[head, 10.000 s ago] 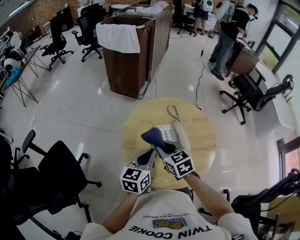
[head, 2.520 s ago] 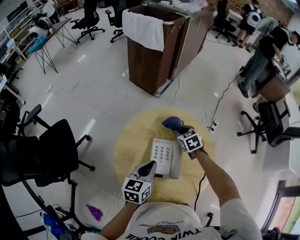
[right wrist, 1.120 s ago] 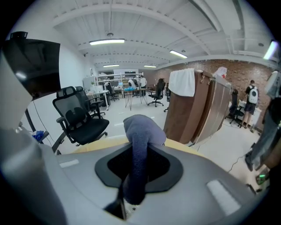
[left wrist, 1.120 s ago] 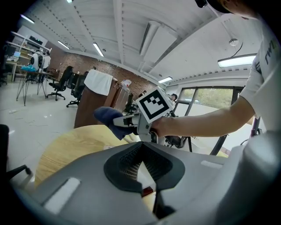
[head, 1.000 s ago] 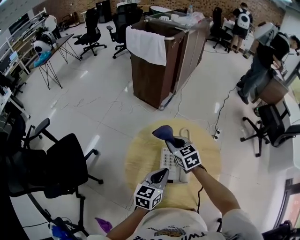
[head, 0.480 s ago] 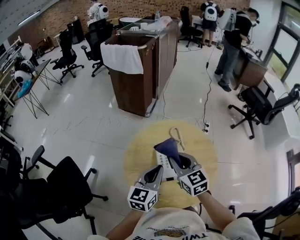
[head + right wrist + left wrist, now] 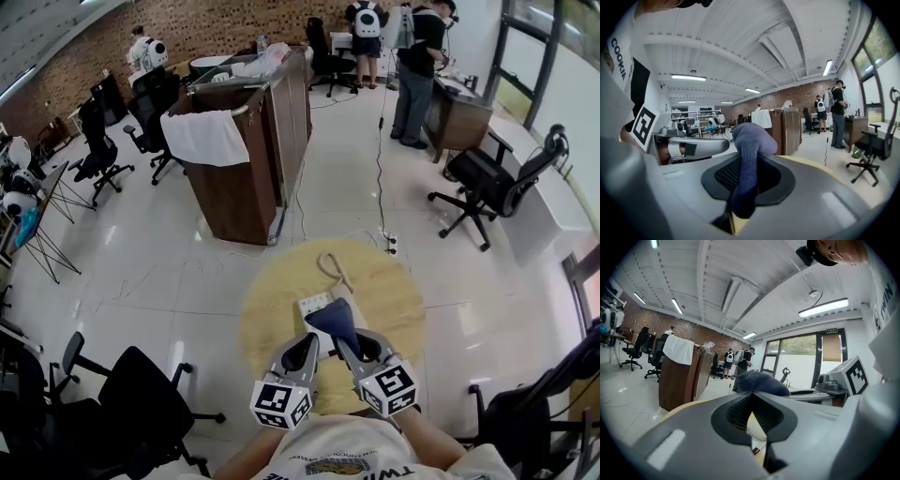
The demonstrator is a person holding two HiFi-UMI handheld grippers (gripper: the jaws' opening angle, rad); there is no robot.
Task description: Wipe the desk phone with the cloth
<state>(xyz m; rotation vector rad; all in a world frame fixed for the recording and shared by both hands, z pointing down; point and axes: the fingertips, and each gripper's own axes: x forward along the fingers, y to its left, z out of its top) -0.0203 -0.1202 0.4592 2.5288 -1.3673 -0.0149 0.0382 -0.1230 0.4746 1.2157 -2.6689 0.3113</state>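
Note:
A white desk phone (image 7: 315, 304) lies on the round wooden table (image 7: 272, 305), with its coiled cord (image 7: 330, 266) running to the far side. A dark blue cloth (image 7: 332, 320) (image 7: 749, 137) sits bunched over the phone's near end, and my right gripper (image 7: 343, 341) (image 7: 744, 161) is shut on it. My left gripper (image 7: 307, 341) (image 7: 751, 395) hovers just left of it at the table's near edge, jaws shut with nothing between them. From the left gripper view the cloth (image 7: 761, 382) shows beyond the jaw tips.
A brown wooden cabinet (image 7: 246, 187) with a white towel (image 7: 204, 137) stands beyond the table. Black office chairs stand at the near left (image 7: 141, 403) and at the right (image 7: 483, 183). A power strip (image 7: 389, 246) lies on the floor. People (image 7: 412, 61) stand at the back.
My right gripper has drawn the cloth from the phone's far end back toward me over the phone. The left gripper stayed at the near edge, and the head view has swung round.

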